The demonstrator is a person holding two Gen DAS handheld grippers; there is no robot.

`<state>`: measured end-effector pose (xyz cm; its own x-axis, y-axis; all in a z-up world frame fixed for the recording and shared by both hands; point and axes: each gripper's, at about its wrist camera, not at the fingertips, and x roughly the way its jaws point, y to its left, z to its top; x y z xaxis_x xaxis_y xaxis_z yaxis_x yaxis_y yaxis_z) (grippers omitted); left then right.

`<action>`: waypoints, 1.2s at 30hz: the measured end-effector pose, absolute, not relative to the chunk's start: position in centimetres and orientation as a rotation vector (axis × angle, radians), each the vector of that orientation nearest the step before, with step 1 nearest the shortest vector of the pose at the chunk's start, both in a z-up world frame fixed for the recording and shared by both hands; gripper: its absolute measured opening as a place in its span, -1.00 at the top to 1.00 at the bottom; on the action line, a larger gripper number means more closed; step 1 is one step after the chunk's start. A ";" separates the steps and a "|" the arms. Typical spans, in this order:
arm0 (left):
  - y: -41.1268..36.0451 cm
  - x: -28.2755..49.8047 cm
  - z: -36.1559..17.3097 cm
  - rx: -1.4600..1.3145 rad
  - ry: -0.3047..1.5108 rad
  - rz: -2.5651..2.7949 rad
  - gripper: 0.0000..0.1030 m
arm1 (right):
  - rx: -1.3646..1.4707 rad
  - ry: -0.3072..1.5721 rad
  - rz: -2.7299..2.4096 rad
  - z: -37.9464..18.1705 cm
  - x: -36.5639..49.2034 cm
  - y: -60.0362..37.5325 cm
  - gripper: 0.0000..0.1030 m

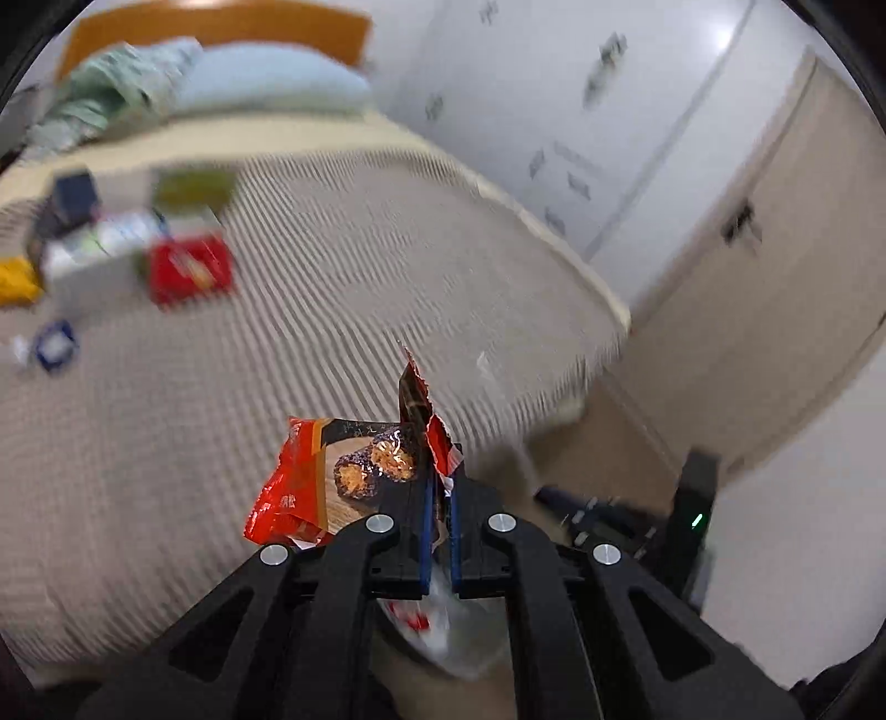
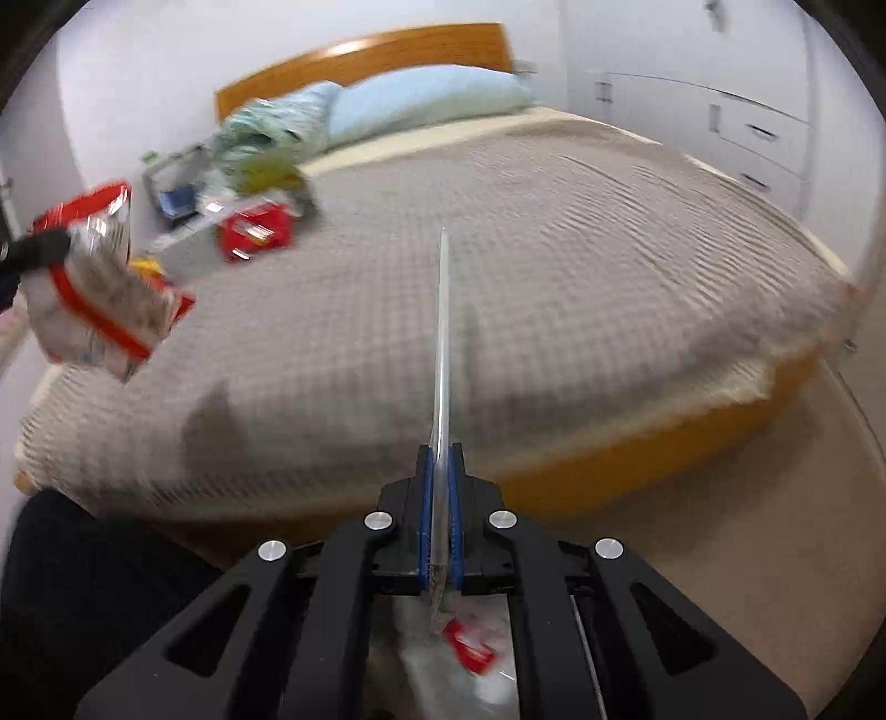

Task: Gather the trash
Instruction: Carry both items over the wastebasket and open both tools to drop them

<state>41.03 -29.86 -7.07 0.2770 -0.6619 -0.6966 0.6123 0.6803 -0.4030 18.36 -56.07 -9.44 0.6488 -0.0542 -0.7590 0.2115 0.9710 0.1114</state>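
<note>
My left gripper (image 1: 440,487) is shut on a torn red snack wrapper (image 1: 338,476) and holds it in the air over the near corner of the bed; that wrapper also shows in the right wrist view (image 2: 94,288) at the far left. My right gripper (image 2: 441,471) is shut on the edge of a clear plastic trash bag (image 2: 442,343), which hangs below the fingers with a red wrapper (image 2: 468,648) inside. More trash lies far left on the bed: a red packet (image 1: 188,268), a yellow packet (image 1: 16,279) and a blue-and-white wrapper (image 1: 52,343).
The bed has a grey textured cover (image 2: 526,277), a blue pillow (image 2: 426,99), a green bundle (image 2: 266,138) and a wooden headboard (image 2: 376,50). White wardrobes and drawers (image 1: 609,138) stand beyond it. Beige carpet (image 2: 747,526) lies right of the bed.
</note>
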 end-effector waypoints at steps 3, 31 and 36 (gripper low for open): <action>-32.9 38.5 -11.1 -0.038 1.088 -0.906 0.97 | 0.144 0.942 -0.214 -12.1 14.4 -58.4 0.89; -46.9 35.1 -30.7 0.202 1.570 -1.044 0.93 | 0.266 1.315 -0.321 -32.5 12.1 -63.7 -0.30; -49.9 34.2 -37.1 0.115 1.843 -1.031 0.88 | 0.376 1.283 -0.427 -31.3 9.1 -65.5 -0.30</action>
